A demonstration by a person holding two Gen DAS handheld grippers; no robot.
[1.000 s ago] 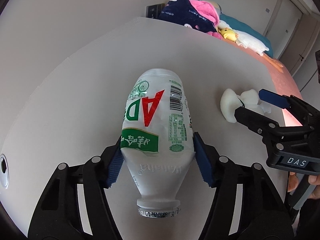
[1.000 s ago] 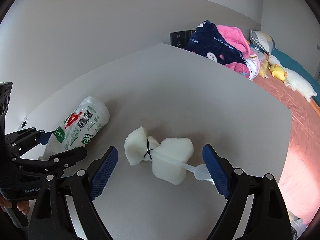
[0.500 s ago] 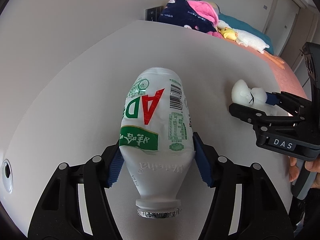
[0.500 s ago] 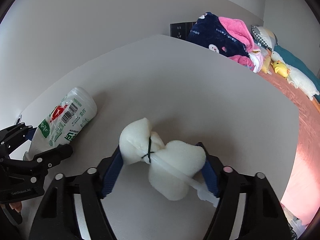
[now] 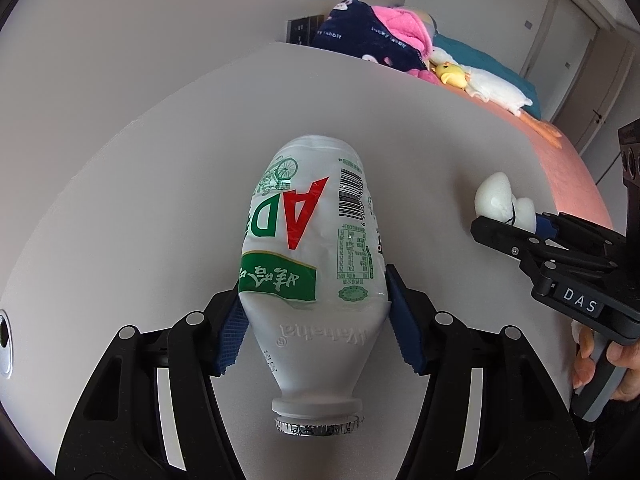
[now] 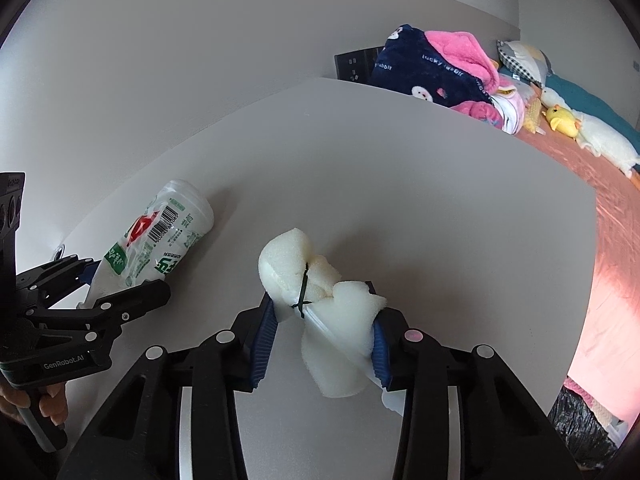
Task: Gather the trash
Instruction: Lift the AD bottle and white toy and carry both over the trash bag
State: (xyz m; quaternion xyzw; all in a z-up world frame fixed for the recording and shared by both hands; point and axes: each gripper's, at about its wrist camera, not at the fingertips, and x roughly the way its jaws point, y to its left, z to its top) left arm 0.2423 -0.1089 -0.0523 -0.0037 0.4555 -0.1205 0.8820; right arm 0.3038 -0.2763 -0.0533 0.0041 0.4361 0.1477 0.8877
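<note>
There are two pieces of trash on the white table (image 6: pixel 440 208): one plastic bottle (image 5: pixel 316 264) and one white foam piece (image 6: pixel 320 300) that is tied in the middle with a thin dark tie. There are also two grippers, one in each hand.

The left gripper (image 5: pixel 316 320) is about half open and clenched on the bottle. Its blue pads (image 5: pixel 404 328) press on both sides of the bottle near the shoulder. The bottle lies with its foil-sealed mouth toward the camera and its base toward the far side. It has a white, green and red label with a barcode.

The right gripper (image 6: pixel 320 340) is closing its jaws on the foam piece, which is between them; the blue pads already touch it on both sides and squeeze it a little. The foam piece is to the right of the bottle, well apart from it.

At the far right is a bed (image 6: pixel 608 208) with one dark blue and pink blanket (image 6: pixel 436 68) and one yellow-headed plush duck (image 6: pixel 588 132).
</note>
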